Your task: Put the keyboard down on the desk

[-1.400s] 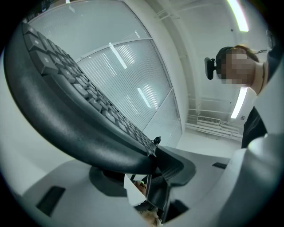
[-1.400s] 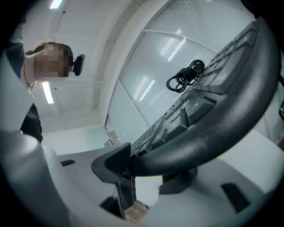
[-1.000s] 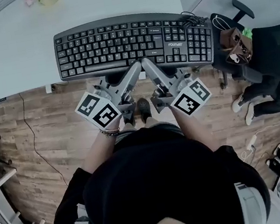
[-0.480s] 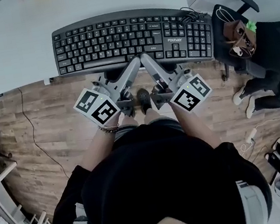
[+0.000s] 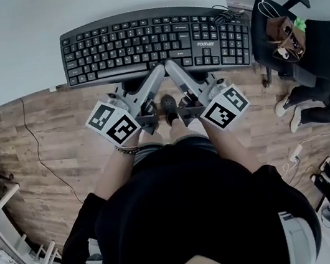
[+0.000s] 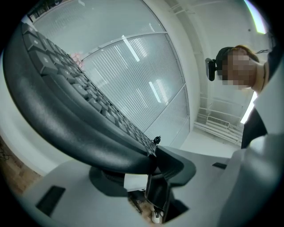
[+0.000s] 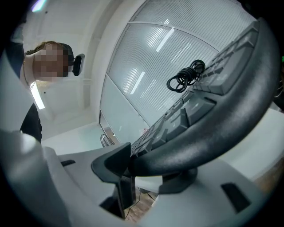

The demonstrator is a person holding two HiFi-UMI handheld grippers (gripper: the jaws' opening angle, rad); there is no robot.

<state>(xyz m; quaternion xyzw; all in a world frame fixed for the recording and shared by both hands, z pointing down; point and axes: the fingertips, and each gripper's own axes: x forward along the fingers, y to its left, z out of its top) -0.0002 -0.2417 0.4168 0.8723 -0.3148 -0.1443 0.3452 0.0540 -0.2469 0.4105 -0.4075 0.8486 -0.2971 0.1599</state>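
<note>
We hold the black keyboard (image 5: 156,44) by the middle of its front edge; our left gripper (image 5: 156,73) and right gripper (image 5: 173,70) sit side by side, each clamped on that rim, one jaw above, one beneath; the keyboard lies level over the near edge of the white desk (image 5: 39,30); whether it touches the desktop we cannot tell; its coiled cable (image 5: 225,17) rests on its right end.

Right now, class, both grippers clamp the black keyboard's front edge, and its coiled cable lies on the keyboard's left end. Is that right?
No. The left gripper and right gripper clamp the keyboard by its front edge, but the coiled cable lies on its right end; the head view shows it.
</note>
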